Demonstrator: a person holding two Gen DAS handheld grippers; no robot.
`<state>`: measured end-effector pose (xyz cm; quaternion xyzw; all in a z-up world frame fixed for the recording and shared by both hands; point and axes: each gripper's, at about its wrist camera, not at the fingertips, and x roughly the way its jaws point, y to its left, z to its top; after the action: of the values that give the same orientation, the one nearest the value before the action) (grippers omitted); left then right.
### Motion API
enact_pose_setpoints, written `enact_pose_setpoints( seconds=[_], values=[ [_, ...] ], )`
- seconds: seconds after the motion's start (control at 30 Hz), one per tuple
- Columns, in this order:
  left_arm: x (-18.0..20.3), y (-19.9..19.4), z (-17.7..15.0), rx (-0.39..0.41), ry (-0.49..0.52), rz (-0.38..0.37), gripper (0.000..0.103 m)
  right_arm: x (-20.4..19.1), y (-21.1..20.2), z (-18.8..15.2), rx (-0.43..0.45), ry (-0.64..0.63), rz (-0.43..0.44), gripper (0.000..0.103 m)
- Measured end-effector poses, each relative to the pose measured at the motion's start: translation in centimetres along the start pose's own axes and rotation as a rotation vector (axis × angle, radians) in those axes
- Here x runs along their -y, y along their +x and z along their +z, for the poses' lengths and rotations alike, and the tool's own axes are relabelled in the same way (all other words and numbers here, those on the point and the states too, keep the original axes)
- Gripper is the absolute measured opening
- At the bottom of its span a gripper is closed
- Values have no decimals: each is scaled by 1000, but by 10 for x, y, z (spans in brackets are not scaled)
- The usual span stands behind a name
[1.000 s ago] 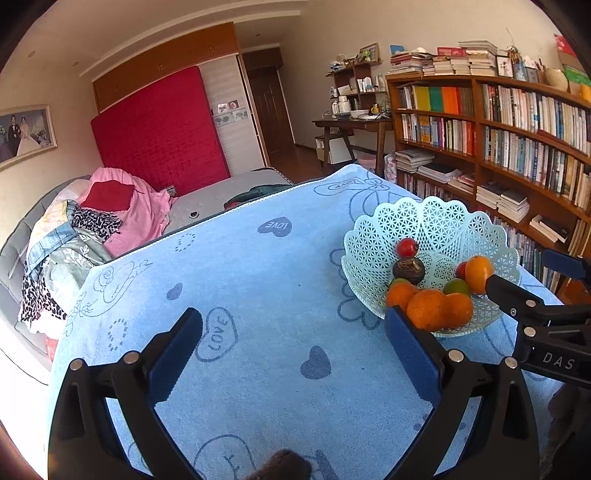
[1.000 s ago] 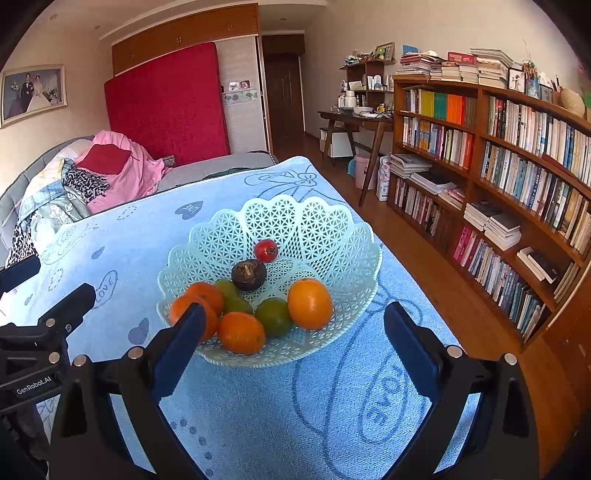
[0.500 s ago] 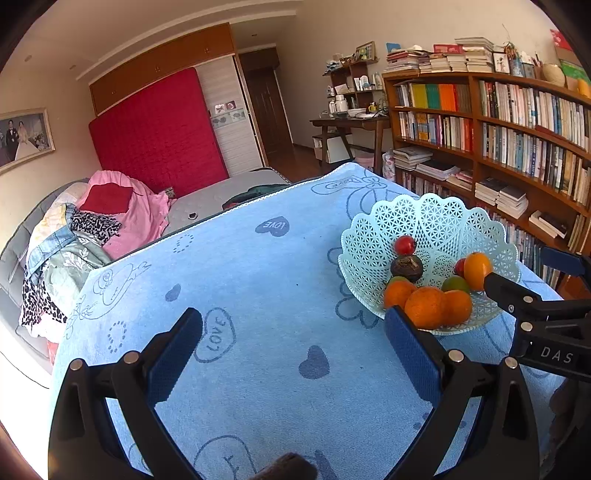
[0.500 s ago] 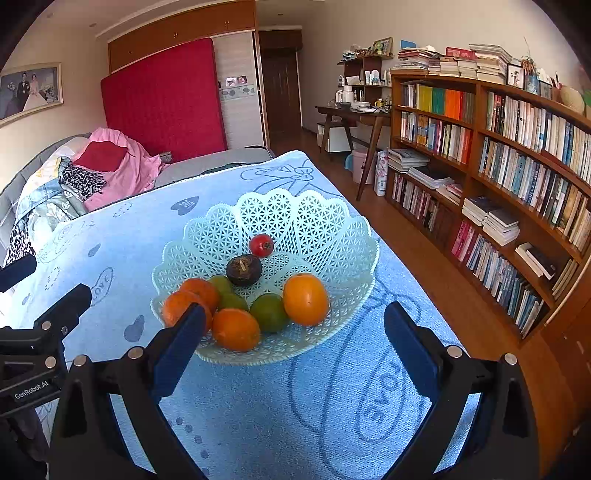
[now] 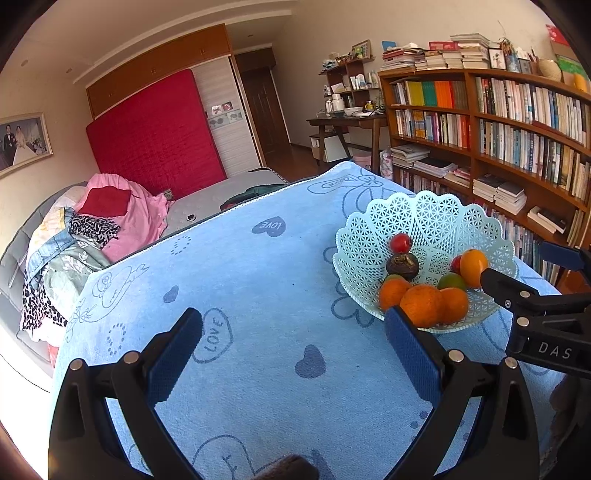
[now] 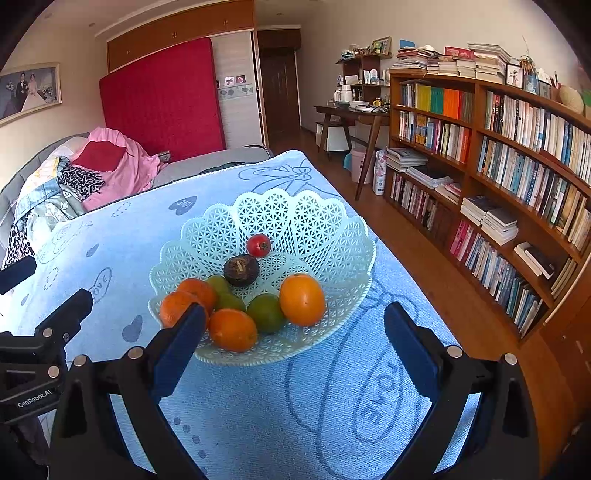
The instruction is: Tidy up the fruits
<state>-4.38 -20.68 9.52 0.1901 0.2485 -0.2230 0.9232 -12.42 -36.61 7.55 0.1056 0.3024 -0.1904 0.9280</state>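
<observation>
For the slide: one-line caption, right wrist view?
Open right gripper faces a lattice basket of fruit on a blue cloth.

Home, a lived-in bedroom that doubles as a study. Bed (image 6: 207, 166) at the back with a red mattress (image 6: 162, 99) stood upright against the wardrobe (image 6: 177, 33). Pile of clothes (image 6: 74, 181) heaped on the grey sofa at left. Framed wedding photo (image 6: 27, 92) on the wall. Long wooden bookshelf (image 6: 498, 173) packed with books along the right, more stacked on top. Wooden desk (image 6: 354, 114) with cluttered shelves near the dark door (image 6: 280, 96). Wood floor (image 6: 424, 258). Blue towel with hearts (image 5: 258, 295) spread as a table cover.
</observation>
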Motion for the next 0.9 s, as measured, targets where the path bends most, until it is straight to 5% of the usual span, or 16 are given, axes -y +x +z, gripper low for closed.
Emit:
enact_pose_setpoints(
  seconds=[0.9],
  values=[
    [5,-2,1,5,18,9,98,0,0,0,0,0,0,98]
  ],
)
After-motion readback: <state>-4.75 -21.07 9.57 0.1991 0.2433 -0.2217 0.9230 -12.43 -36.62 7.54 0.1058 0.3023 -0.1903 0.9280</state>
